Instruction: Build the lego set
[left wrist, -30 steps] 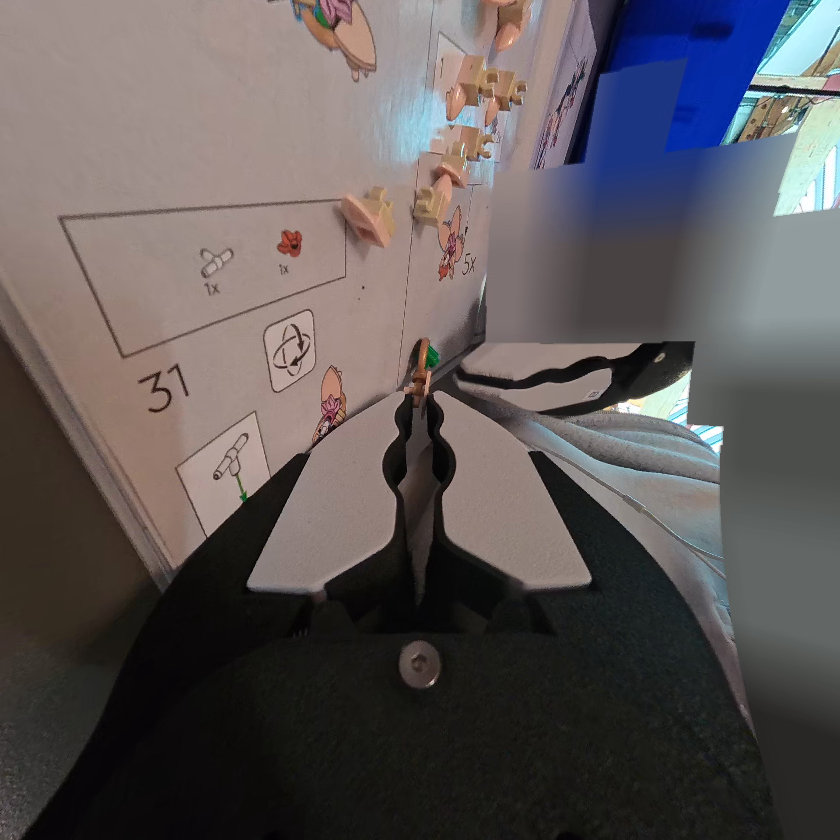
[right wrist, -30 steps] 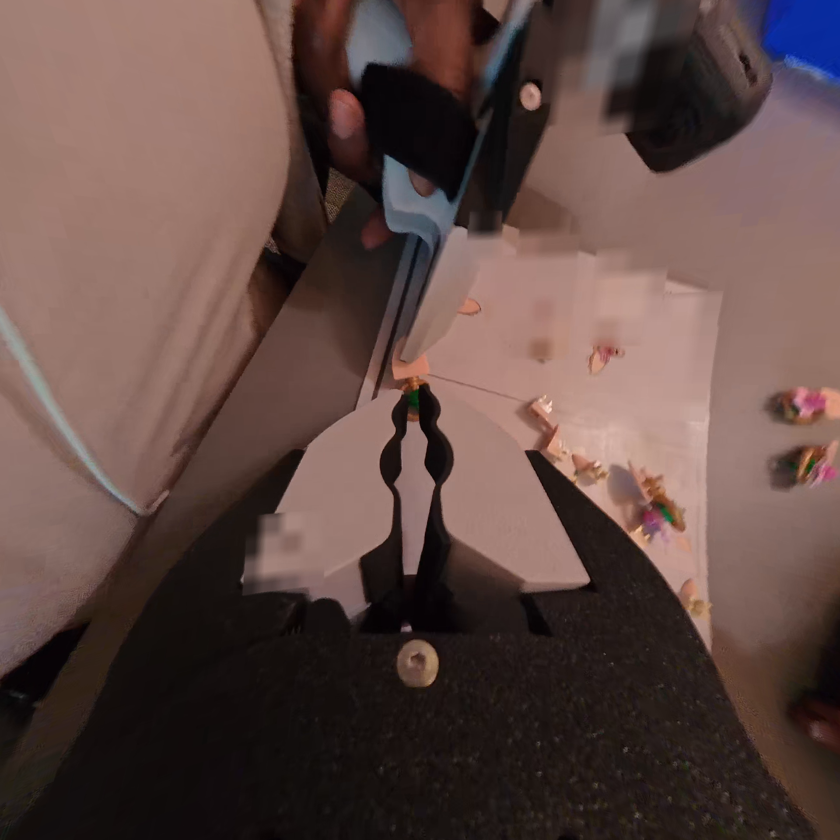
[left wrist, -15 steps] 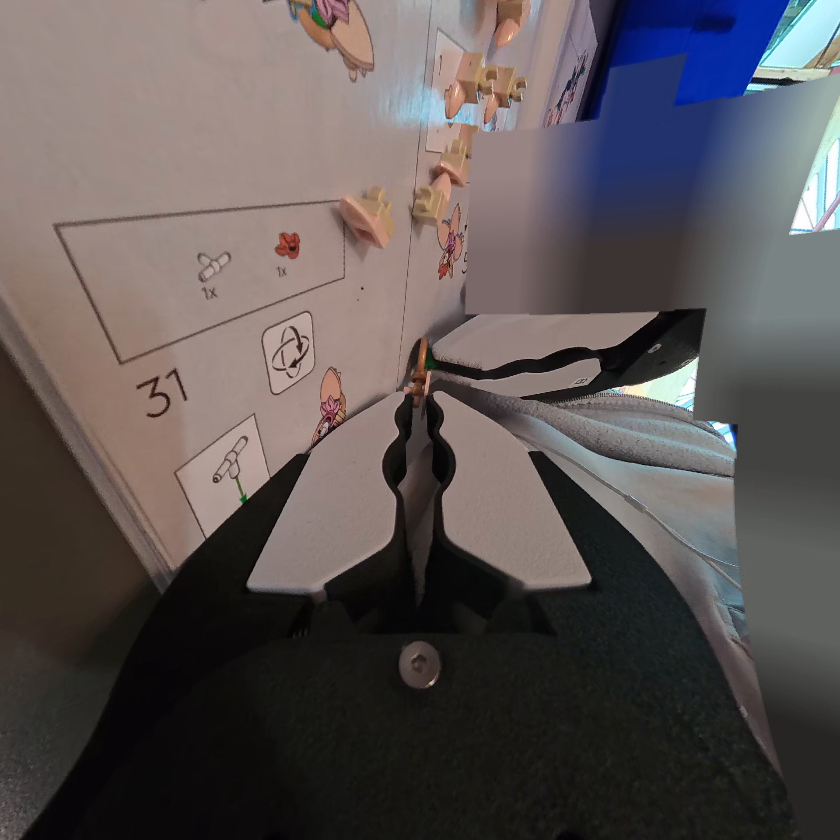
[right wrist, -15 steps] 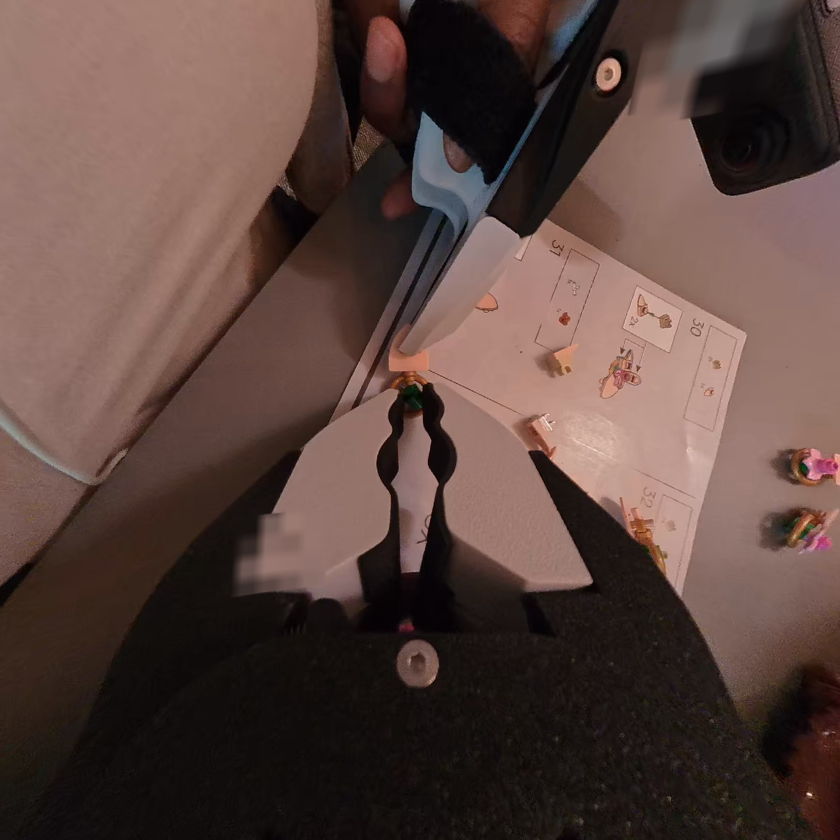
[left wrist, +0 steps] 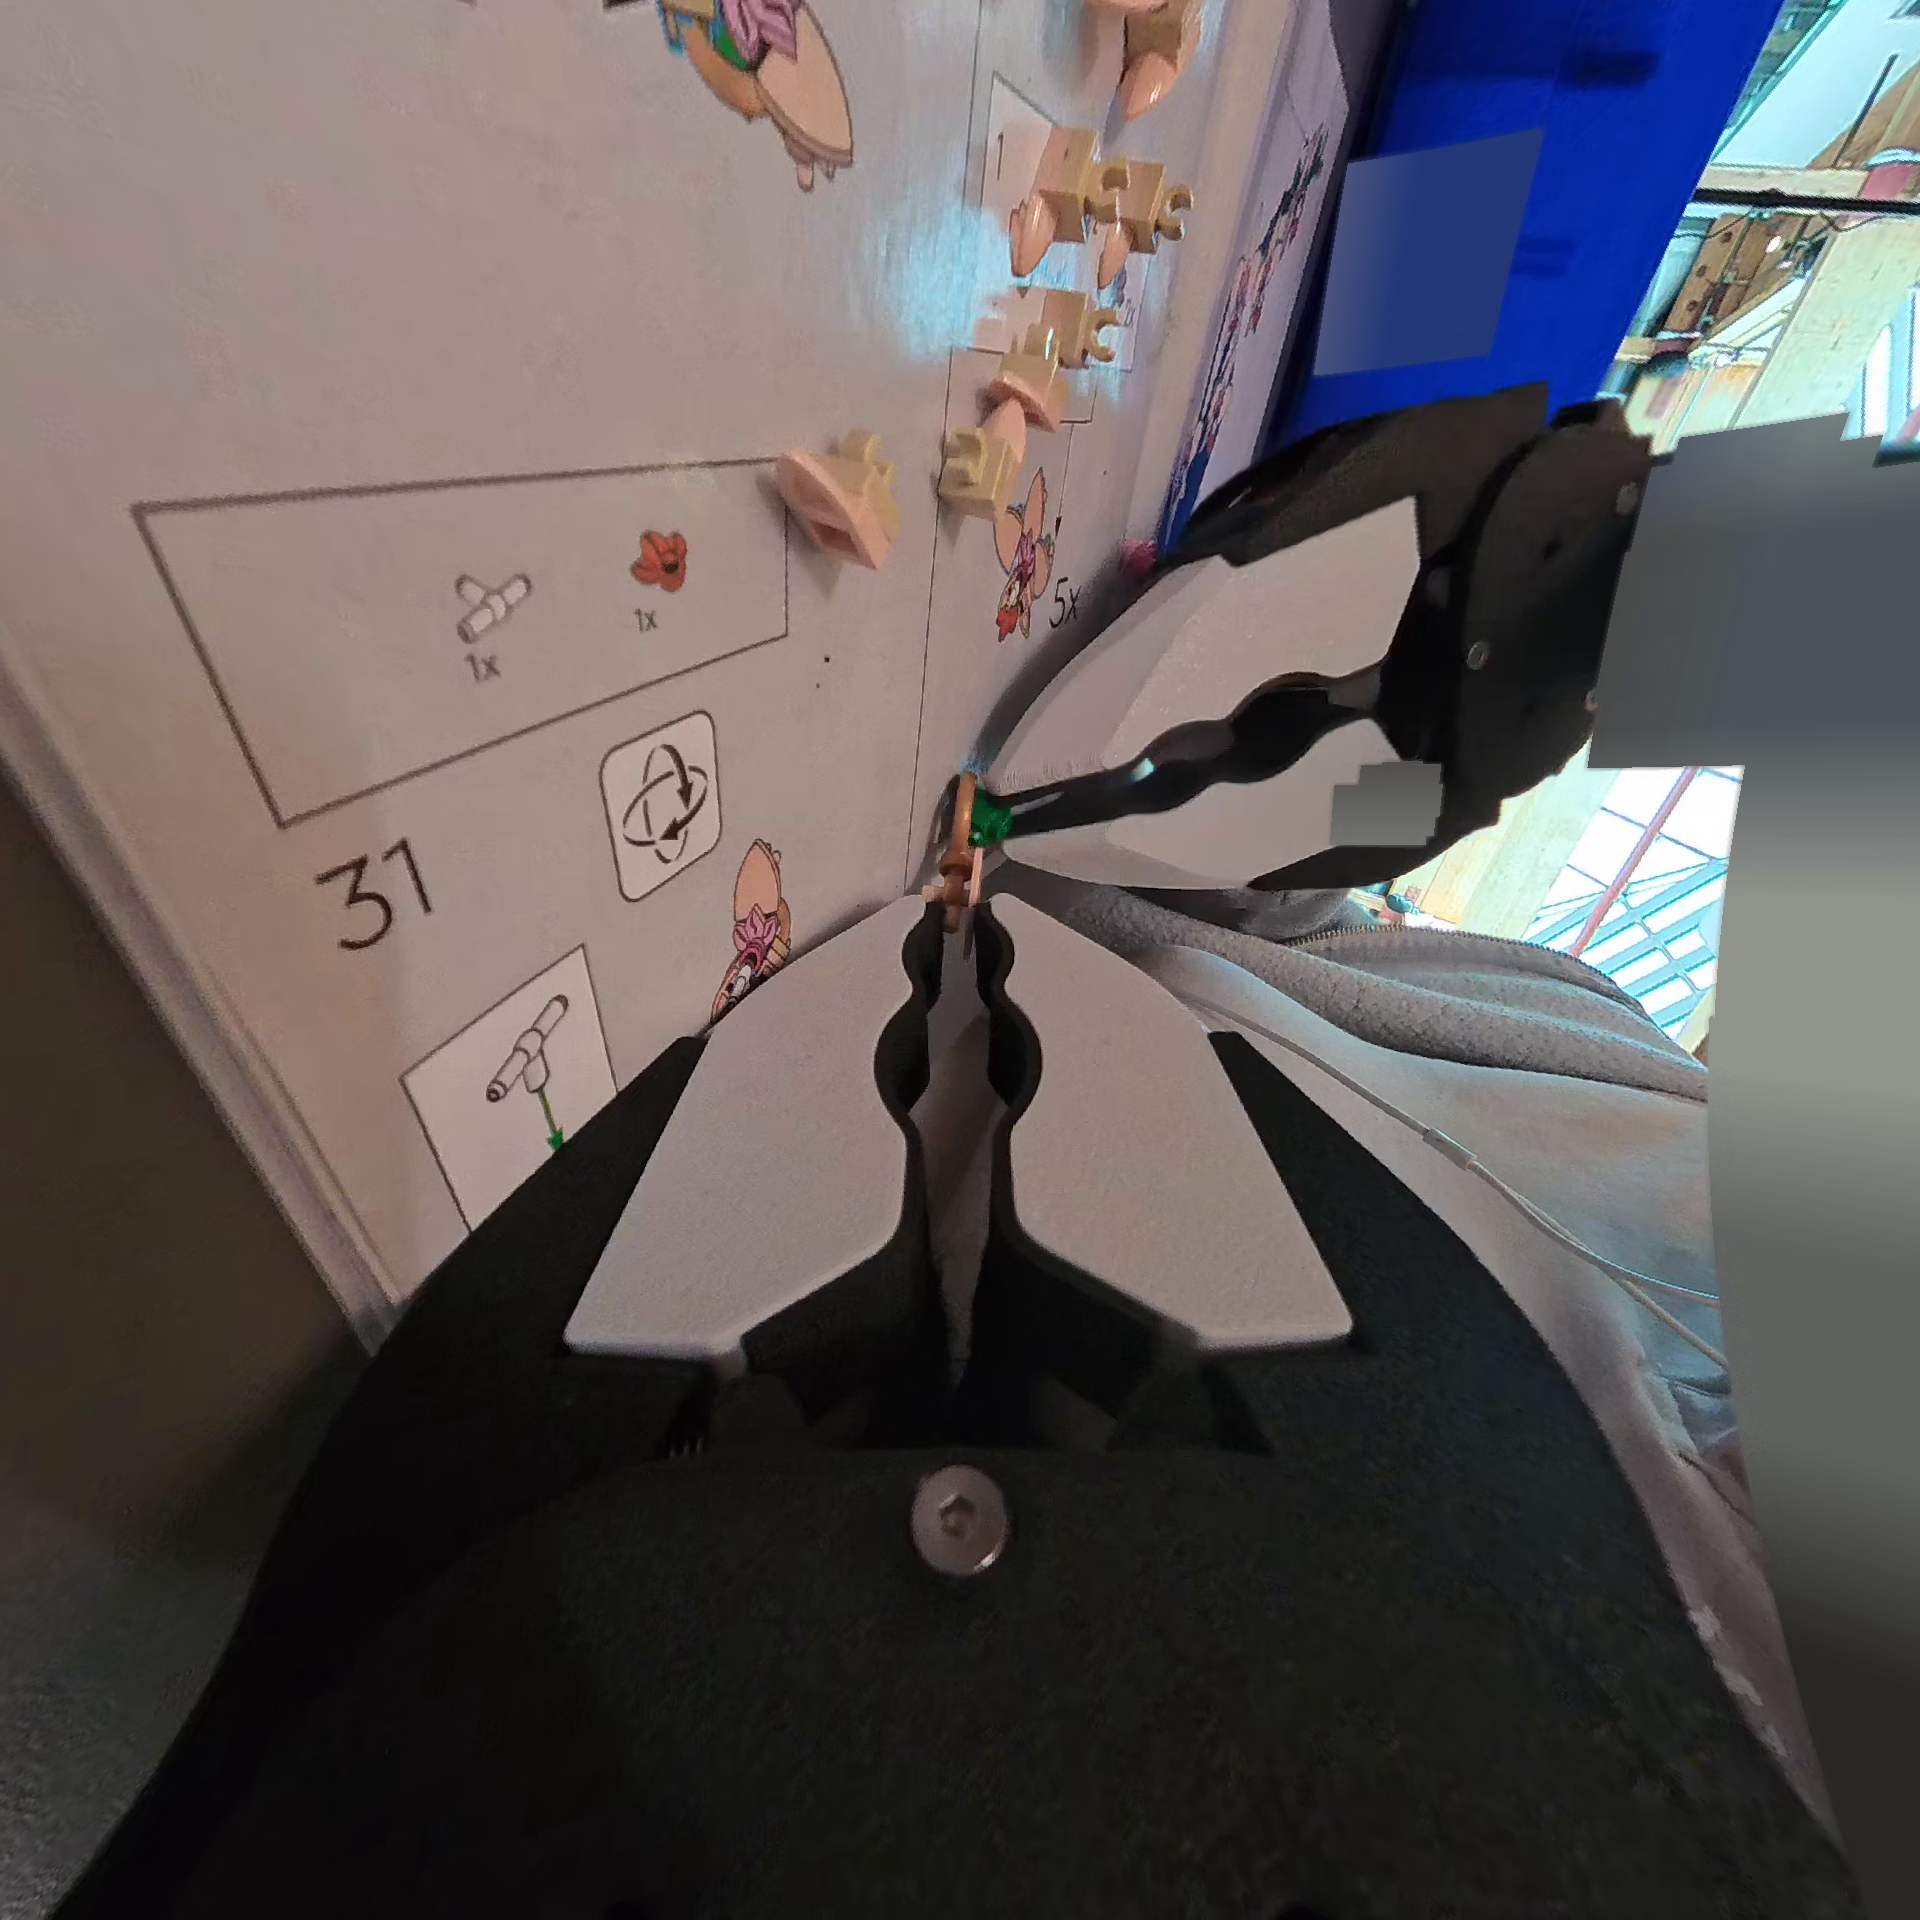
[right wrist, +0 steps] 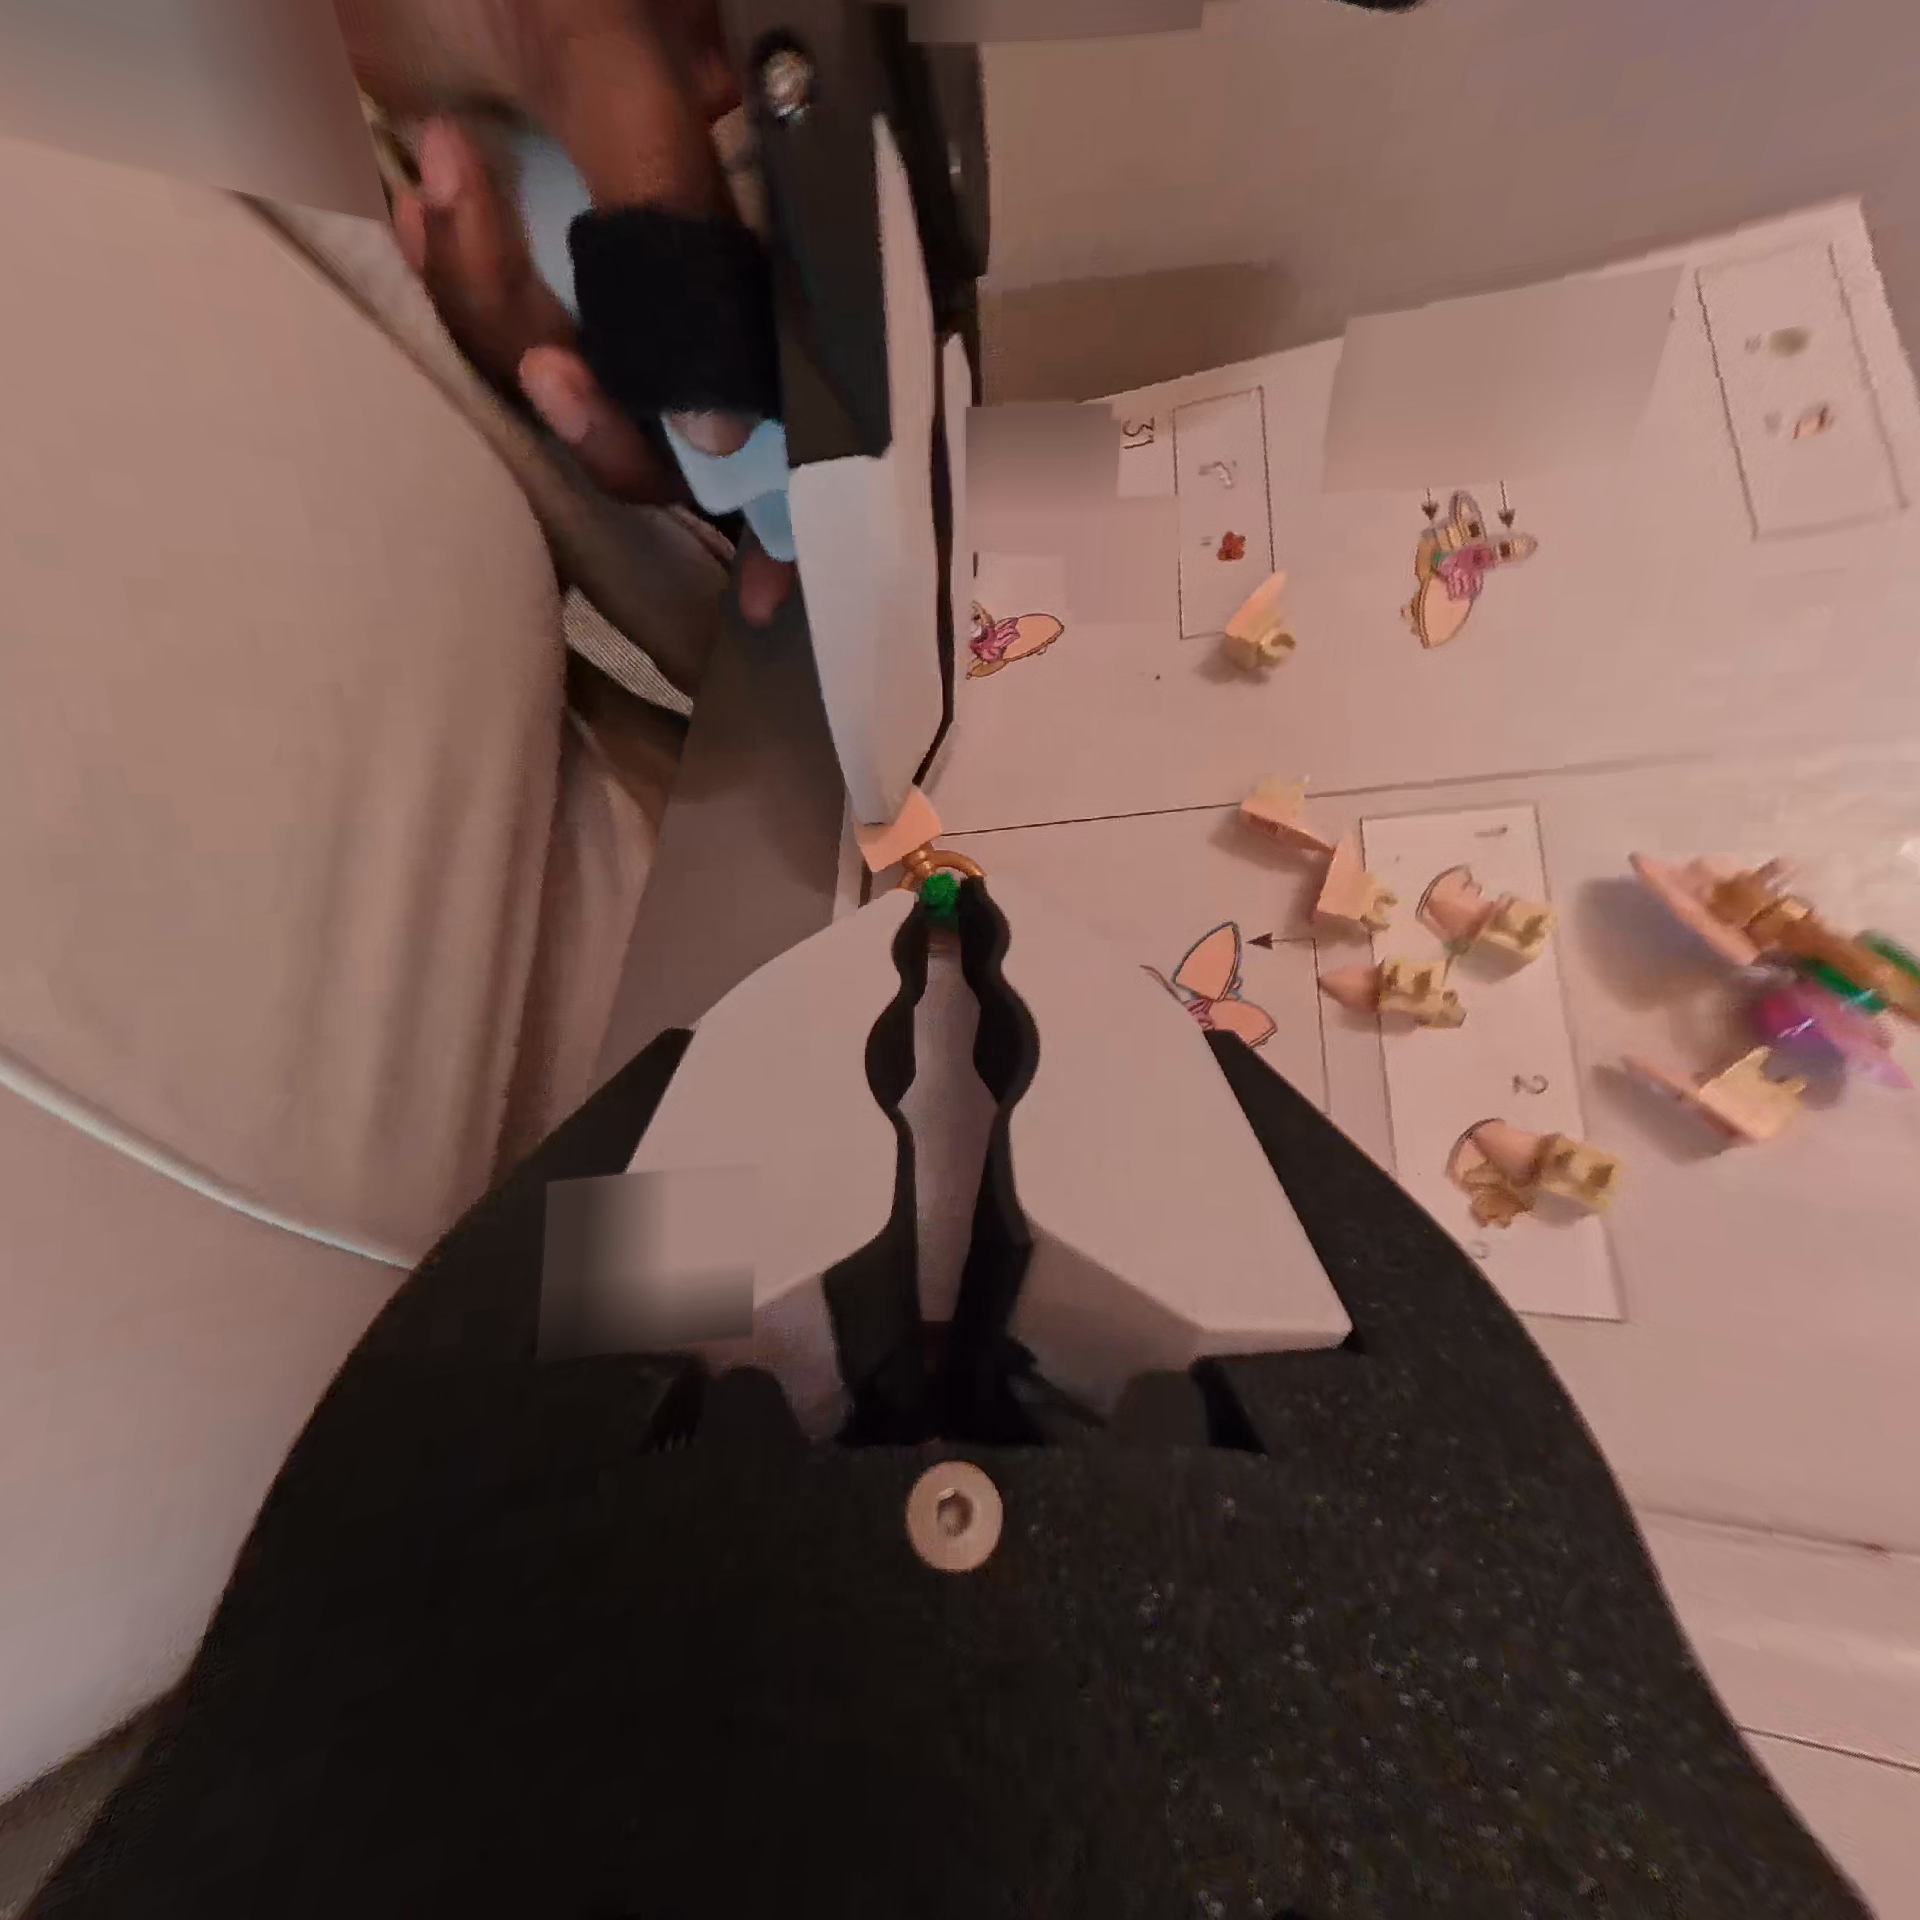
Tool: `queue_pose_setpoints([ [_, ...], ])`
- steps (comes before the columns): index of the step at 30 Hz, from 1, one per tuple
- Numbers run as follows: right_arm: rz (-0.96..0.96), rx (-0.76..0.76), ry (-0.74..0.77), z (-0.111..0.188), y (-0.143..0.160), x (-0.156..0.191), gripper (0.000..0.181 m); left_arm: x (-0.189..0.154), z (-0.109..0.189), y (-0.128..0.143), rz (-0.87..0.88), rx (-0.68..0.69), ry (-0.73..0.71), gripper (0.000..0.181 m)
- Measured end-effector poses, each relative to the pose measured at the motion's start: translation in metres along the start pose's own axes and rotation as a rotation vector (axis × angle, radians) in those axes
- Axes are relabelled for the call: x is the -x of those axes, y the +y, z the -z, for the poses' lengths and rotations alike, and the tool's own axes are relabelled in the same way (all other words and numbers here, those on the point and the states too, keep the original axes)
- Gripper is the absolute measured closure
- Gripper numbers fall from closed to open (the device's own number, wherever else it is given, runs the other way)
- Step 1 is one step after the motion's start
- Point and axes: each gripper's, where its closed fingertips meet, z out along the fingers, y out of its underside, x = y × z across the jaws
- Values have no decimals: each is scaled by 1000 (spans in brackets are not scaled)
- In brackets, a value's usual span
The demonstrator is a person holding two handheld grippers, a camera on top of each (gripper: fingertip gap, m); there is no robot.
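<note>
The left tool (left wrist: 957, 914) is clamped on a gold ring piece (left wrist: 962, 847), its fingers level above the instruction booklet (left wrist: 416, 312). The right tool (right wrist: 940, 906), meeting it tip to tip at a right angle, pinches the green stud (right wrist: 939, 891) seated in that ring.

Right tool (right wrist: 943, 906) pinching green piece (right wrist: 940, 891) (gold ring (right wrist: 948, 864) attached), instruction sheet (right wrist: 1091, 894) beneath
</note>
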Motion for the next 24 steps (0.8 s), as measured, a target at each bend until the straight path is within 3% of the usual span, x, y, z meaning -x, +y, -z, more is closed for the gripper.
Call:
queue_pose_setpoints([
  [3,-112,-23,-25,1,0,0,175,0,0,0,0,-4,0,176],
  [6,-103,12,5,0,2,-1,175,0,0,-1,1,-7,2,176],
  [15,4,142,131,3,8,-7,173,0,0,-1,0,-8,1,176],
  [24,187,82,117,4,-4,2,176,0,0,-1,1,-8,3,176],
])
